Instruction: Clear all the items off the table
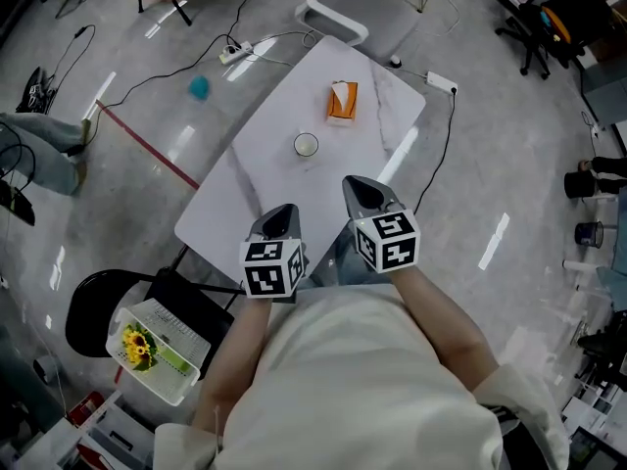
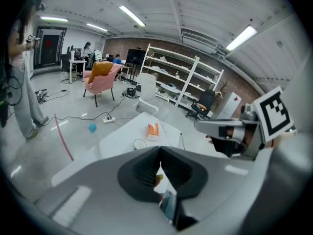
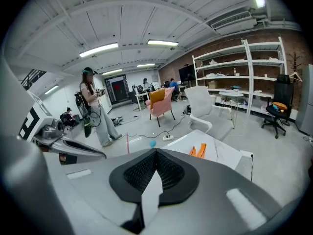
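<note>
A white marble table [image 1: 265,155] carries an orange box [image 1: 342,101] toward its far end and a small white round cup [image 1: 306,145] near the middle. Both grippers hover over the table's near edge, well short of the two items. My left gripper [image 1: 284,210] is shut with nothing in it, and my right gripper [image 1: 355,182] beside it is also shut and empty. The left gripper view has its shut jaws [image 2: 159,153] below the cup [image 2: 140,144] and the box [image 2: 153,130]. In the right gripper view the box [image 3: 198,151] lies beyond the shut jaws [image 3: 156,155].
A white chair [image 1: 331,18] stands at the table's far end. Cables, a power strip [image 1: 235,52] and a teal object [image 1: 199,87] lie on the floor to the left. A black stool holds a white basket with yellow flowers [image 1: 157,349] at near left. A person [image 3: 95,111] stands further off.
</note>
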{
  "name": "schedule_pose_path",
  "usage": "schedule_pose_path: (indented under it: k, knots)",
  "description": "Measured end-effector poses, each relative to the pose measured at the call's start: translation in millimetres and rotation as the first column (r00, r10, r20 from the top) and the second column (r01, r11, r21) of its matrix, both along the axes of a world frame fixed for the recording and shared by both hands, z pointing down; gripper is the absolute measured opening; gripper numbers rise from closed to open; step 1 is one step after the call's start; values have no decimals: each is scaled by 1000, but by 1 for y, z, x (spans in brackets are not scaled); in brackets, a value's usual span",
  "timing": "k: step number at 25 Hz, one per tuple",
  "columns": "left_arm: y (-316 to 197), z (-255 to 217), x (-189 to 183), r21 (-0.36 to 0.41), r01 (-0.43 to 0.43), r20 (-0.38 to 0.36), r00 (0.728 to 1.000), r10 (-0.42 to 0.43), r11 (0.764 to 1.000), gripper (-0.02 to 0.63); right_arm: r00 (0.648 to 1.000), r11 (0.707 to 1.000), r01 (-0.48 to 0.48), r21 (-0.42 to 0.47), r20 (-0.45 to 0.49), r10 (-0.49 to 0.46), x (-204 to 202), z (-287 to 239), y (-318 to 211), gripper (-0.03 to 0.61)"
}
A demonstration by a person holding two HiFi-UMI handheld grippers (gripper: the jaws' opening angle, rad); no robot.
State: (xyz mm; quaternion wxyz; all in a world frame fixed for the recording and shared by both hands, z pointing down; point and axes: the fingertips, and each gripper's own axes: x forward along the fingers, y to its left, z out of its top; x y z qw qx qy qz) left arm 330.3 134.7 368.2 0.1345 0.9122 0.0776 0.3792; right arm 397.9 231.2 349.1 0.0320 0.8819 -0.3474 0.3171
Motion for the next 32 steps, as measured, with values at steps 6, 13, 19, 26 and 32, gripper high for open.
schedule_pose_path:
  k: [6, 13, 19, 26, 32]
  knots:
    - [17, 3, 37, -5, 50, 10, 999, -49, 999, 9, 999, 999, 32, -14, 25, -32, 42, 12, 21, -2]
    - [33, 10, 81, -3, 107, 33, 994, -107, 994, 9, 997, 998, 53, -34, 49, -51, 99, 25, 42, -2]
    - [38, 18, 112, -2, 171, 49, 984, -170, 985, 9, 994, 994, 90, -59, 68, -86, 142, 40, 49, -2]
    - [39, 31, 136, -6, 252, 76, 965, -251, 968, 9, 986, 988, 129, -90, 118, -118, 180, 65, 51, -2]
    - [35, 46, 151, 1, 311, 115, 944, -309, 950, 9, 976, 981, 162, -103, 160, -145, 211, 94, 44, -2]
